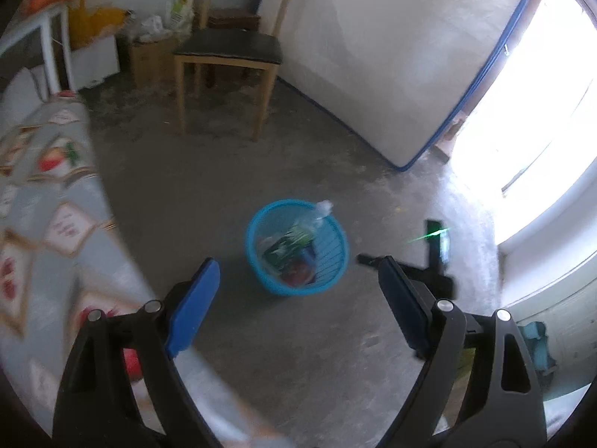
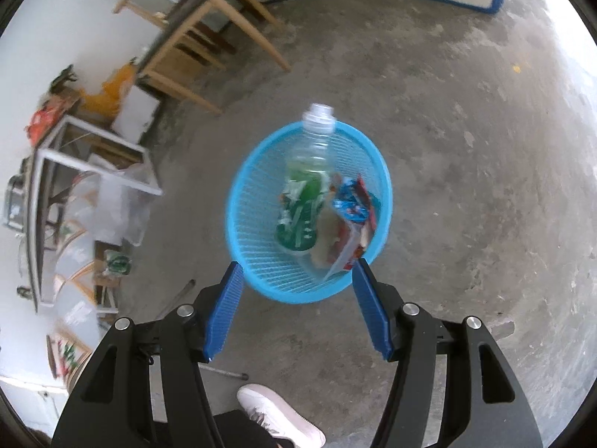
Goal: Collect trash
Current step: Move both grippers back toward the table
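Observation:
A blue mesh basket (image 2: 257,201) stands on the concrete floor; it also shows in the left wrist view (image 1: 334,250). Inside it lie a clear plastic bottle with a green label (image 2: 306,194), its neck sticking over the rim, and crumpled red and blue snack wrappers (image 2: 352,216). My right gripper (image 2: 296,306) is open and empty, hovering above the basket's near edge. My left gripper (image 1: 298,298) is open and empty, higher up, with the basket seen between its fingers. The right gripper's dark body (image 1: 429,261) shows beside the basket in the left wrist view.
A wooden chair (image 1: 231,52) stands at the back by a white mattress with blue trim (image 1: 391,56). A table with a patterned cloth (image 1: 44,205) is at the left. Boxes and bags (image 1: 149,44) crowd the far corner. A white shoe (image 2: 276,414) is near me.

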Available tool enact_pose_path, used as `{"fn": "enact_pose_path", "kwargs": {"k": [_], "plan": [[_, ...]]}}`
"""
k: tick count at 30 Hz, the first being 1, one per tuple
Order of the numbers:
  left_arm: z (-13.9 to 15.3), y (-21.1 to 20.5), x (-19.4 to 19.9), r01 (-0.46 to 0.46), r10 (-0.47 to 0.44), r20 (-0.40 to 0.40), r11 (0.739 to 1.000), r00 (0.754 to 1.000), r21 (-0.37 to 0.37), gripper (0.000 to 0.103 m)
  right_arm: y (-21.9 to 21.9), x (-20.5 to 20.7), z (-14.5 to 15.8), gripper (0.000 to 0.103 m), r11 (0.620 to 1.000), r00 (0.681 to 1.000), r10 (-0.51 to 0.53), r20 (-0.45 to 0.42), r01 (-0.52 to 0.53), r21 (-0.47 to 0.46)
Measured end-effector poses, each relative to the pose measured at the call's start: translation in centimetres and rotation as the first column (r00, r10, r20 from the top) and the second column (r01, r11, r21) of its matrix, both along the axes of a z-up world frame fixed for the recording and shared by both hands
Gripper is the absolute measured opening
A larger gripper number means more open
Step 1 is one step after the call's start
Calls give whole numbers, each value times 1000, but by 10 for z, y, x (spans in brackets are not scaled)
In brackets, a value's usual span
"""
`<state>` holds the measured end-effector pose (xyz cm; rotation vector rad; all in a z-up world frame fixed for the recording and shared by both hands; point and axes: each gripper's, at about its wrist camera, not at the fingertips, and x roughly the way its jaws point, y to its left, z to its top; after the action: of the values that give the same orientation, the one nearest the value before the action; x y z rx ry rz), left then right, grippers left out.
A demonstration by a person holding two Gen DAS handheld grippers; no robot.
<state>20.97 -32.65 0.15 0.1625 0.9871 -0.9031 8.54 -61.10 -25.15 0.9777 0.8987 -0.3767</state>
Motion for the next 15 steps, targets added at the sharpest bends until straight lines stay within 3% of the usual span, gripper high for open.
{"fn": "enact_pose_path", "kwargs": {"k": [5,9,15], "plan": [[8,62,-21,-72,72,27,997,997,-12,85,30,-12,50,70,997,992,67,104,-64,-32],[8,114,-36,-151,153,49,988,987,-42,86,61,-4,96,71,986,975,159,158,-148,-81],[4,194,-51,-292,299,110,954,948,-72,88,125,30,173,75,940,905,335,262,-303,-157]]}}
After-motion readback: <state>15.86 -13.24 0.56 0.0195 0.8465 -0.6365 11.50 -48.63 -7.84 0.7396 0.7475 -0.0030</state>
